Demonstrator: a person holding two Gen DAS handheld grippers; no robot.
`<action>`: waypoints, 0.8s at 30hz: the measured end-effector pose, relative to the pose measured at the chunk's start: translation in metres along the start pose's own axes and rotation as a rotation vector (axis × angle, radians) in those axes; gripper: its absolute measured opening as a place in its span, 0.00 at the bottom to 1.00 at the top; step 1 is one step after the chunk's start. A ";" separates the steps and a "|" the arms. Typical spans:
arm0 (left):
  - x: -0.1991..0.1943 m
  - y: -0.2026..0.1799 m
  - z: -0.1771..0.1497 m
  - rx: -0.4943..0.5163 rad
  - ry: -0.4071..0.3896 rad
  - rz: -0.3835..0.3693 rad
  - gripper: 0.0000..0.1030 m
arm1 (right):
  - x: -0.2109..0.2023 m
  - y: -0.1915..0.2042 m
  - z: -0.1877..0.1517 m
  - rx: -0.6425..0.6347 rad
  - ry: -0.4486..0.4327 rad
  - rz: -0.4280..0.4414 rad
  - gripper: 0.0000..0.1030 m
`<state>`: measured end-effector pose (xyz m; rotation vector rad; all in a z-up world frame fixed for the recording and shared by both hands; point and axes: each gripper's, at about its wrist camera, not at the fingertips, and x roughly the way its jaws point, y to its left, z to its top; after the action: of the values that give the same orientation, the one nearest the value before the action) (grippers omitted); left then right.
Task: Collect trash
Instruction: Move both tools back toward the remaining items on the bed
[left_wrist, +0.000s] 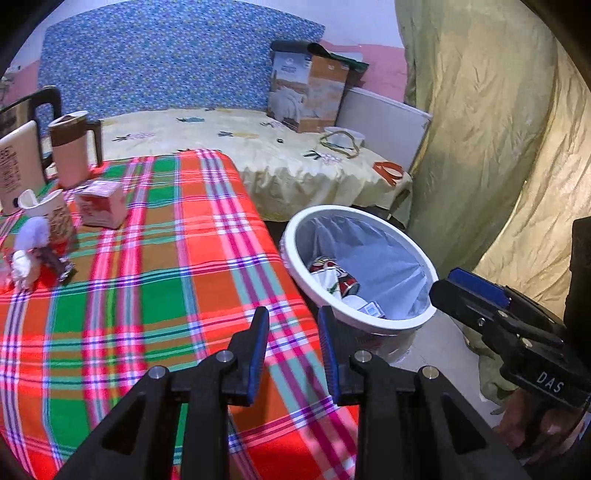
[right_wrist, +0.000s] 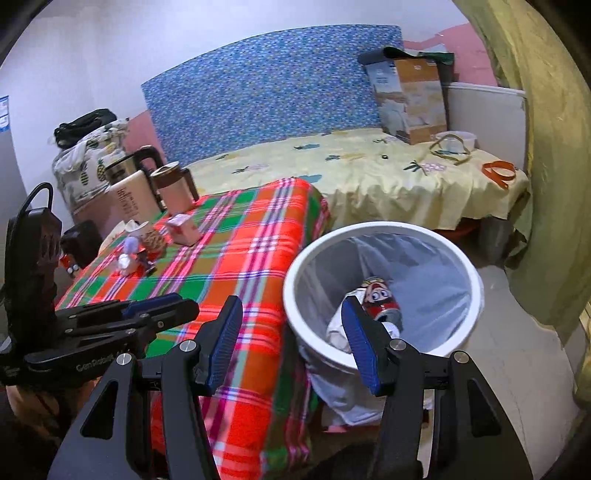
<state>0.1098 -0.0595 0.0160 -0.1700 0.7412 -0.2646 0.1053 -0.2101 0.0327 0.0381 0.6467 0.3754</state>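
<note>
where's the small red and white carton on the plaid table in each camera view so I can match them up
Left wrist view: the red and white carton sits at far left on the plaid tablecloth, just right of the paper cup.
Right wrist view: it lies left of centre, near the cloth's far end.
Shared landmark: the white trash bin, right of the table in both.

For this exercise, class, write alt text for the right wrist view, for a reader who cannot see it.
Open, empty right tongs hang above a white lined trash bin that holds a cartoon-printed can and crumpled paper. Left of the bin, a plaid-covered table carries a small carton, a cup and scraps; the left tongs show at the left edge.
</note>
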 end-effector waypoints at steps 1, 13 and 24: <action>-0.001 0.001 -0.001 -0.002 -0.003 0.008 0.28 | 0.000 0.002 0.000 -0.003 0.002 0.003 0.56; -0.016 0.018 -0.013 -0.023 -0.022 0.066 0.28 | 0.013 0.021 -0.006 -0.040 0.059 0.043 0.56; -0.024 0.038 -0.020 -0.052 -0.035 0.123 0.28 | 0.019 0.030 -0.013 -0.064 0.078 0.059 0.60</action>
<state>0.0855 -0.0176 0.0079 -0.1778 0.7212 -0.1253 0.1012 -0.1764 0.0157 -0.0187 0.7117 0.4564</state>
